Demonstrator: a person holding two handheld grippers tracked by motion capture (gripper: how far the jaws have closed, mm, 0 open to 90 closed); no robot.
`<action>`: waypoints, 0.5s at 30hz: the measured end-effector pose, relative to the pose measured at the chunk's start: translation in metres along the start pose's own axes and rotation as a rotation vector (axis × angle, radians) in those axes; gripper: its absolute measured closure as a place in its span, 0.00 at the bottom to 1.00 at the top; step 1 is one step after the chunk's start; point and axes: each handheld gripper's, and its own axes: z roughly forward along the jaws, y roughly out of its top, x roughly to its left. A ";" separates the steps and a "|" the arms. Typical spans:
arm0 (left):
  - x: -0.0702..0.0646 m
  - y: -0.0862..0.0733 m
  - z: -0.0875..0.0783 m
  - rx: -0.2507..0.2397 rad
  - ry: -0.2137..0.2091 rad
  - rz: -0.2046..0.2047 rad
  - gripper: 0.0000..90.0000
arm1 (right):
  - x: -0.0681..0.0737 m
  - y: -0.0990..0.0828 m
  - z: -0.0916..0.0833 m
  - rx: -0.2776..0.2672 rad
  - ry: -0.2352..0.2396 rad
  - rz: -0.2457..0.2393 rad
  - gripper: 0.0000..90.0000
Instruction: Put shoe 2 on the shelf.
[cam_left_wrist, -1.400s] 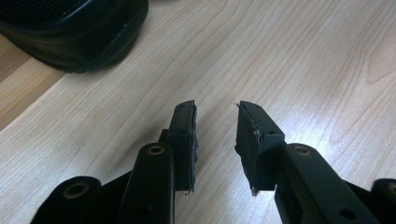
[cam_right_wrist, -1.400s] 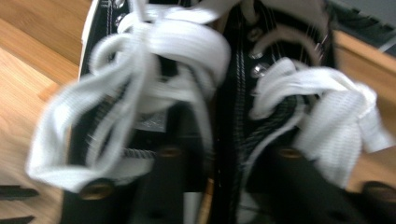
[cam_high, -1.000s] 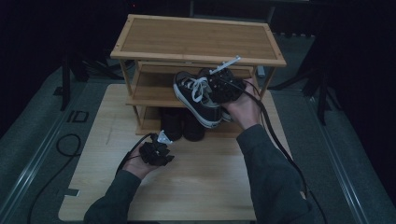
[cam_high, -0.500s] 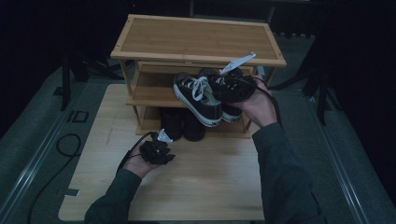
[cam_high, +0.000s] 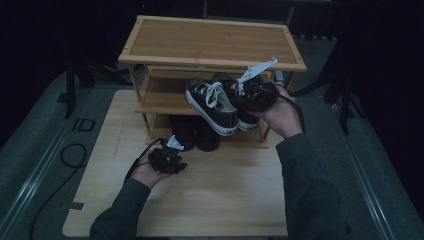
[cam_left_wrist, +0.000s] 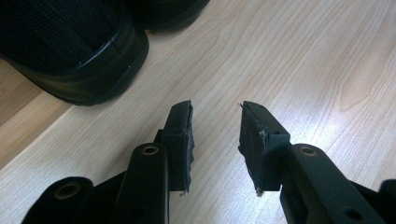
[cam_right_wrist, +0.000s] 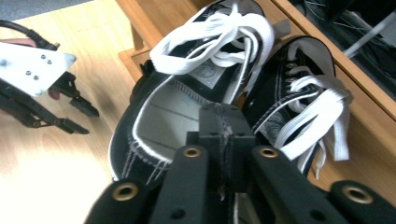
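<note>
A pair of black canvas sneakers (cam_high: 212, 105) with white laces juts out in front of the wooden shoe rack's (cam_high: 210, 40) middle shelf. My right gripper (cam_high: 245, 96) comes at them from the heel side. In the right gripper view its jaws have just been closing and now stand pressed together where the left sneaker (cam_right_wrist: 187, 107) and the right sneaker (cam_right_wrist: 299, 93) meet, pinching their collars. My left gripper (cam_high: 169, 156) hovers low over the pale board, open, with nothing between its fingers (cam_left_wrist: 180, 133).
Two black shoes (cam_high: 195, 132) stand on the rack's bottom shelf, their toes (cam_left_wrist: 70, 51) just ahead of my left gripper. The rack stands at the far end of a light wooden board (cam_high: 225, 190). Dark grey floor and a cable (cam_high: 70, 155) lie to the left.
My right hand has shifted to the right and slightly up at the sneakers' heels, and its jaws have closed on them. The left hand has stayed in place.
</note>
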 end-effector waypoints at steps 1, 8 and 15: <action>0.000 0.000 -0.001 0.002 0.001 0.003 0.72 | 0.001 0.000 -0.001 -0.001 0.008 0.000 0.99; 0.001 0.002 -0.003 -0.003 0.006 0.008 0.74 | 0.004 -0.002 -0.012 -0.035 0.018 -0.008 1.00; 0.001 0.006 -0.005 -0.007 0.012 0.010 0.75 | 0.015 -0.004 -0.023 -0.060 0.038 -0.036 1.00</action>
